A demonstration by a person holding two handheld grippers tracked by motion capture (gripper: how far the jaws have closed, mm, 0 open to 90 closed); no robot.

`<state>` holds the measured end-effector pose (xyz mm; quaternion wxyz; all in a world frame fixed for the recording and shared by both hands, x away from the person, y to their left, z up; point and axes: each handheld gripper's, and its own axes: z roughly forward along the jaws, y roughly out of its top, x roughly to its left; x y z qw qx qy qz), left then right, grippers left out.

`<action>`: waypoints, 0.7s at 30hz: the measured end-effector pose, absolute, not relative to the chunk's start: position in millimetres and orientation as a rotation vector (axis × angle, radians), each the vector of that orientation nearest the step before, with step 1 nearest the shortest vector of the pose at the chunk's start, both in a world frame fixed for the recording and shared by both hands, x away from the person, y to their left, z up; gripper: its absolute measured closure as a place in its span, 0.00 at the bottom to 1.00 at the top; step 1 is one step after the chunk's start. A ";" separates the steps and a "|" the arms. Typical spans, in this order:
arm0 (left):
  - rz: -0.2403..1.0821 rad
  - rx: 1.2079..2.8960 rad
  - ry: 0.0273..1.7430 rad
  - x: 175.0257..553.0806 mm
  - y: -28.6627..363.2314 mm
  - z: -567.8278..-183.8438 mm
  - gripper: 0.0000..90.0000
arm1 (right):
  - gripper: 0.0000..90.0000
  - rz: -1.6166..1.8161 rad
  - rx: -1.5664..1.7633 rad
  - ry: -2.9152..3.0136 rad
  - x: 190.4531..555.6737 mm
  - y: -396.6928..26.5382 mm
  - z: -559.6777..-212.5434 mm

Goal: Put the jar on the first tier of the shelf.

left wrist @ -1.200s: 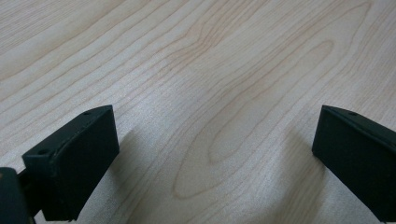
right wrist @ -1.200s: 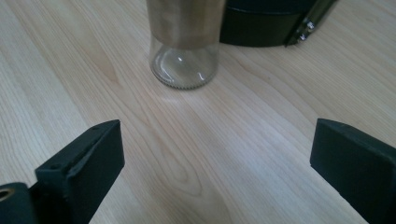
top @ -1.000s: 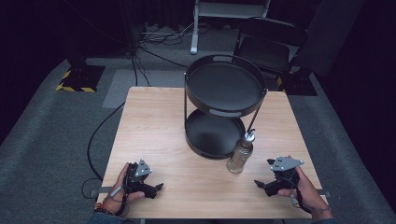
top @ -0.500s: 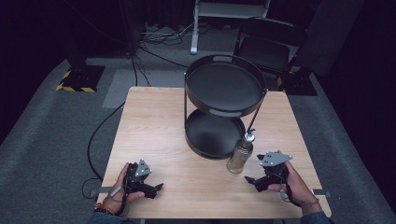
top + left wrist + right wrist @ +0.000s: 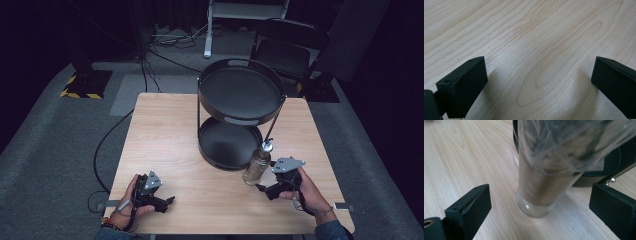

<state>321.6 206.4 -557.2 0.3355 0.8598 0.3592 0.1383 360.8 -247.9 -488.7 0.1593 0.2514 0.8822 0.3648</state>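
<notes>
From above, we saw the bottle (image 5: 257, 166) standing upright on the table (image 5: 165, 130), just beside the two-tier black tray stand (image 5: 239, 95), with our right gripper (image 5: 266, 190) close by it and our left gripper (image 5: 169, 201) well apart. In the left gripper view, jaws stood wide over bare wood. In the right gripper view, wide jaws flanked the bottle (image 5: 541, 187) without touching.

One bottle (image 5: 257, 166), one black rack (image 5: 239, 95) with two round trays, two grippers, one table (image 5: 165, 135).
</notes>
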 end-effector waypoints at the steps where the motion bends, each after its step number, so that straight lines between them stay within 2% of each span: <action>1: 0.361 2.243 0.937 321.6 206.4 -557.2 0.00 | 0.05 1.043 0.724 2.522 362.0 -247.1 -488.6; 17: 0.361 2.242 0.937 321.6 206.3 -557.2 0.00 | 0.09 1.119 0.764 2.485 371.1 -236.3 -486.3; 21: 0.360 2.243 0.937 321.6 206.4 -557.2 0.00 | 0.15 1.140 0.771 2.485 373.3 -232.2 -487.6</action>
